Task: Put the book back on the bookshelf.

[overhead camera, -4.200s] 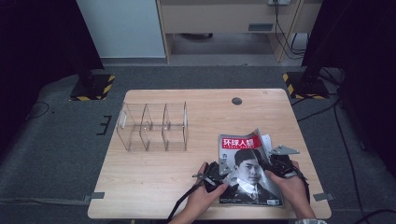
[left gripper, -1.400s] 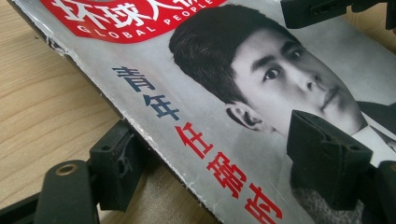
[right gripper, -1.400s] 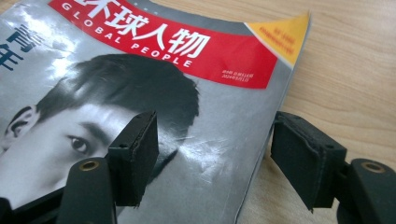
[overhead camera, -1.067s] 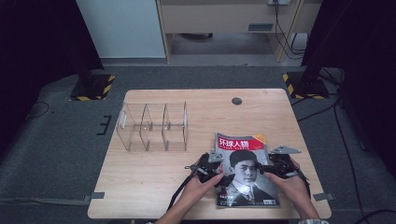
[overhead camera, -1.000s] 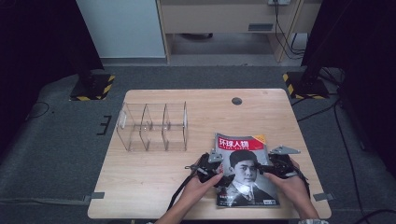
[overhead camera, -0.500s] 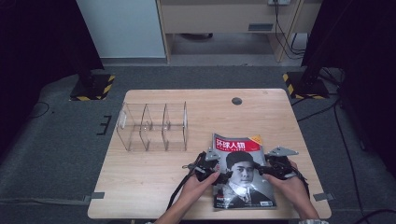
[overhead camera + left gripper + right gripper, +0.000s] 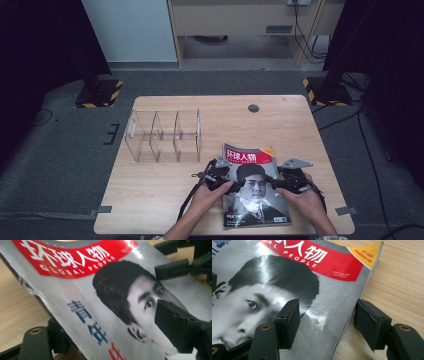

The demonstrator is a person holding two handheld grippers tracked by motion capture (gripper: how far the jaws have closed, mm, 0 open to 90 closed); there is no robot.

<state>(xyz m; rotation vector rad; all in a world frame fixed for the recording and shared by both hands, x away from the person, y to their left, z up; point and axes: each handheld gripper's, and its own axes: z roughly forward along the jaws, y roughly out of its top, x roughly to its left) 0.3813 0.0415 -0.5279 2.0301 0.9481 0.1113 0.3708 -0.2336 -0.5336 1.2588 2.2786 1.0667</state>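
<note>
A glossy magazine (image 7: 252,185) with a red title band and a man's portrait lies near the table's front edge, its left side raised a little. My left gripper (image 7: 219,176) is at its left edge. In the left gripper view one jaw sits under the magazine (image 7: 100,302) and the other over the cover; my left gripper (image 7: 97,320) has just been closing and stays open. My right gripper (image 7: 286,183) is at the right edge. One pad of my right gripper (image 7: 327,306) rests over the magazine (image 7: 287,277) and the other beside its edge; these jaws have just been closing and stand open.
A clear acrylic divider rack (image 7: 162,135) stands on the wooden table (image 7: 150,200) left of the middle. A dark round grommet (image 7: 253,108) sits near the far edge. The other hand's black jaws (image 7: 175,267) show at the left gripper view's upper right.
The magazine has slid slightly left and toward the person. Both grippers have come in over its side edges.
</note>
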